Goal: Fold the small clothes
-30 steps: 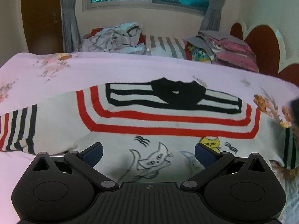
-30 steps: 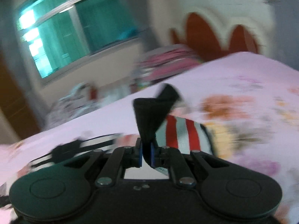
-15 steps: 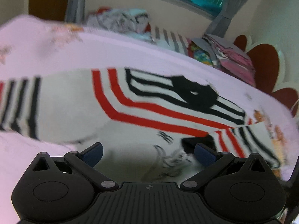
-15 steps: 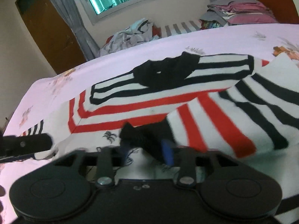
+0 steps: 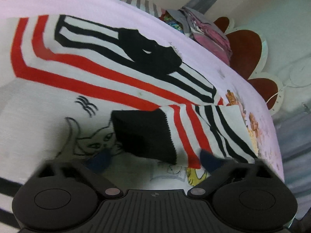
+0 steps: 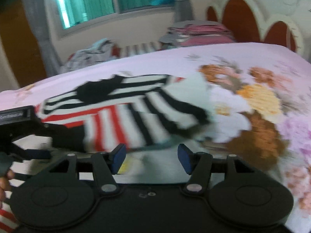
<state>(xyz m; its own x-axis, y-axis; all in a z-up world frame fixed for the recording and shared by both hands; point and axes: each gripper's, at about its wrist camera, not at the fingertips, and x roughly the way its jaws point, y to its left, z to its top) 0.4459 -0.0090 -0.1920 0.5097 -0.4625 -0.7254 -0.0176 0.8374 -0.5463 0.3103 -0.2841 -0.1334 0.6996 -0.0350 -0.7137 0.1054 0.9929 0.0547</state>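
A white sweater (image 5: 58, 101) with red and black stripes and a cat drawing lies flat on the pink floral bedsheet (image 5: 229, 73). Its striped sleeve (image 5: 194, 128) is folded across the front, the black cuff (image 5: 143, 134) resting over the cat. My left gripper (image 5: 153, 161) hovers close over the cuff. Its jaws are closing, with the cuff's near edge between them and the pads not touching it. My right gripper (image 6: 151, 155) is opening with nothing between its fingers, and the sleeve (image 6: 147, 120) lies just beyond them. The left gripper's body (image 6: 13, 116) shows at the left of the right wrist view.
A loose heap of clothes (image 6: 91, 56) sits at the bed's far side under the window. A folded stack of pink and grey clothes (image 5: 206, 31) lies by the red scalloped headboard (image 5: 245, 52). A hand (image 6: 3, 180) shows at the lower left edge.
My right gripper let go of the black cuff and drew back, leaving the sleeve folded over the sweater's front. My left gripper tipped down toward the cuff and its jaws narrowed.
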